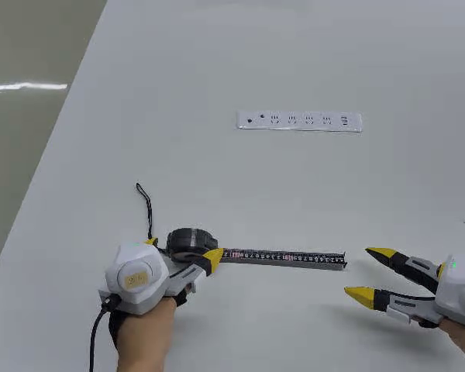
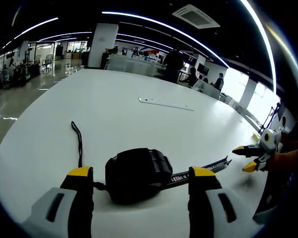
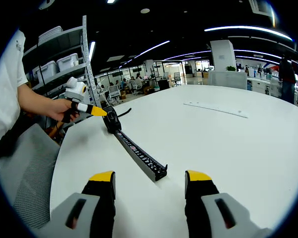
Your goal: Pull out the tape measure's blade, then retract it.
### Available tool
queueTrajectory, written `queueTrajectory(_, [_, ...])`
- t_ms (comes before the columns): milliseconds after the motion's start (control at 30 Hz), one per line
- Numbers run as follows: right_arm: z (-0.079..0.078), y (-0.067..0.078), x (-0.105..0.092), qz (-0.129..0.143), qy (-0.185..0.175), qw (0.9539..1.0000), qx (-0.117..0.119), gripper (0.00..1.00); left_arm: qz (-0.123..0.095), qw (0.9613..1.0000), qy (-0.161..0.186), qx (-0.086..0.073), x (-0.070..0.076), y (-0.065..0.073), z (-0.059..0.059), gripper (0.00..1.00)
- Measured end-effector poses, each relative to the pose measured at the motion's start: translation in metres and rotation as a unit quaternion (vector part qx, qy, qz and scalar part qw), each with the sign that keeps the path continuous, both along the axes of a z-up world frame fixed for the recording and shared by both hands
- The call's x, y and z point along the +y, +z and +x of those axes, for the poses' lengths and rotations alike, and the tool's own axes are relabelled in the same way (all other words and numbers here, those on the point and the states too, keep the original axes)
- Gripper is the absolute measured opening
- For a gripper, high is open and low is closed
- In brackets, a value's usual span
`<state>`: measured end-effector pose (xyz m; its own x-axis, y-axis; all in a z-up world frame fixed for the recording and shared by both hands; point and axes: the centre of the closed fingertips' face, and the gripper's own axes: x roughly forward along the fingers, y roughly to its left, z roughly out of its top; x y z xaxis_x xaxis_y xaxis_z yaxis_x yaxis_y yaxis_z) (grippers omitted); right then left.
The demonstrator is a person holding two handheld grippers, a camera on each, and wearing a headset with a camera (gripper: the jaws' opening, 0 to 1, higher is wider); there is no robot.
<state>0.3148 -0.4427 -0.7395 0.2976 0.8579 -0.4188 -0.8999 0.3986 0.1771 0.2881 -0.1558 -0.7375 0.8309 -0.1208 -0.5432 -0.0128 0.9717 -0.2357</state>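
The right gripper view takes in a person's arm (image 3: 37,104), a mesh chair (image 3: 27,163) and shelving (image 3: 87,59) with bins (image 3: 68,61), their contents hidden. The head view adds a power strip (image 1: 299,121) far across the surface (image 1: 294,46). The tape measure (image 1: 191,243) lies near left, its strap (image 1: 145,205) trailing far and its blade (image 1: 283,256) drawn out rightward. The left gripper (image 1: 182,249) straddles the tape measure, jaws wide, with a gap on either side in its own view. The right gripper (image 1: 370,273) is spread and empty, just right of the blade's tip.
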Motion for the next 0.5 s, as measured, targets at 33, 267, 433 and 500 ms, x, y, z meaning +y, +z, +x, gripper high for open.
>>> queueTrajectory(33, [0.0003, -0.0002, 0.0007, 0.000, 0.002, 1.0000, 0.000, 0.55, 0.001, 1.0000, 0.001, 0.000, 0.0000, -0.0003, 0.0006, 0.76])
queueTrajectory(267, [0.0037, -0.0043, 0.0036, -0.006, 0.008, 1.0000, 0.002, 0.53, -0.002, 0.9999, 0.008, 0.007, -0.0017, -0.0021, 0.0023, 0.73])
queueTrajectory(433, [0.0069, -0.0054, 0.0047, -0.006, 0.012, 0.9999, 0.002, 0.52, -0.006, 0.9998, 0.015, 0.009, -0.0010, -0.0027, 0.0018, 0.72])
queueTrajectory(500, [0.0070, -0.0058, 0.0050, -0.007, 0.016, 0.9999, 0.001, 0.48, -0.008, 0.9998, 0.014, 0.011, -0.0014, -0.0033, 0.0017, 0.71])
